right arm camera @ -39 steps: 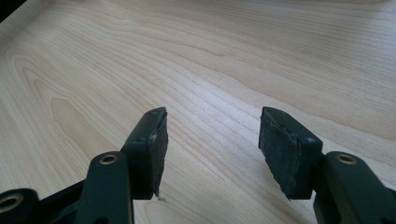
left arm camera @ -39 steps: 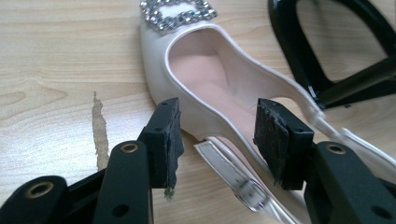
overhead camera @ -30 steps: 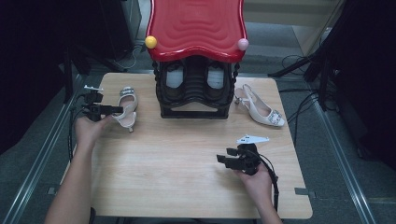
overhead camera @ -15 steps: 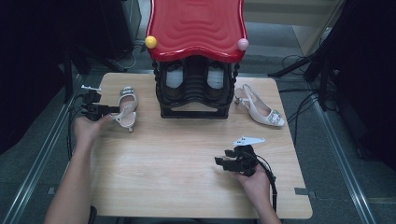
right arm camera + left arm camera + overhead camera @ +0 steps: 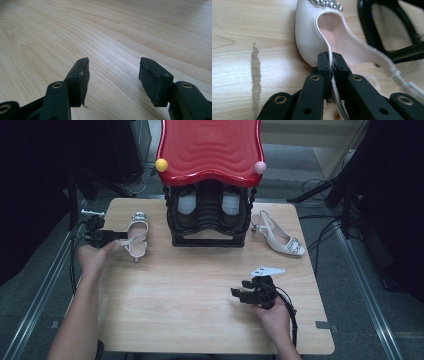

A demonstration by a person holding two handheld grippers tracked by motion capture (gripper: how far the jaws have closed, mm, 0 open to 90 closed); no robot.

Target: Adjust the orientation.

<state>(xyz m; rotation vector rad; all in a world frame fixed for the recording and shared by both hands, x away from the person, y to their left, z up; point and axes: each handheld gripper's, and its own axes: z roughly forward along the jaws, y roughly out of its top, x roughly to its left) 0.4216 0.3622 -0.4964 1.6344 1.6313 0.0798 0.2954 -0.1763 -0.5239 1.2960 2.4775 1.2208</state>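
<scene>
A pale wooden table [image 5: 200, 310] seen from above, with a person's forearms coming in from the near edge. At the far middle stands a black shoe rack [image 5: 210, 217] under a wavy red top [image 5: 210, 150] (a yellow ball on one front corner, a pink ball on the other), with a pair of shoes inside it. To the rack's right lies a white slingback shoe [image 5: 280, 236], well apart from both hands. To the rack's left lies its match, the left shoe [image 5: 134, 236], toe pointing away and heel toward the person. The left gripper [image 5: 116, 235] is clamped on this shoe: in the left gripper view its jaws pinch the thin side wall [image 5: 331, 72] of the shoe, which rests on the table. The right gripper [image 5: 239, 293] sits near the table's front right, jaws spread wide over bare wood and holding nothing.
</scene>
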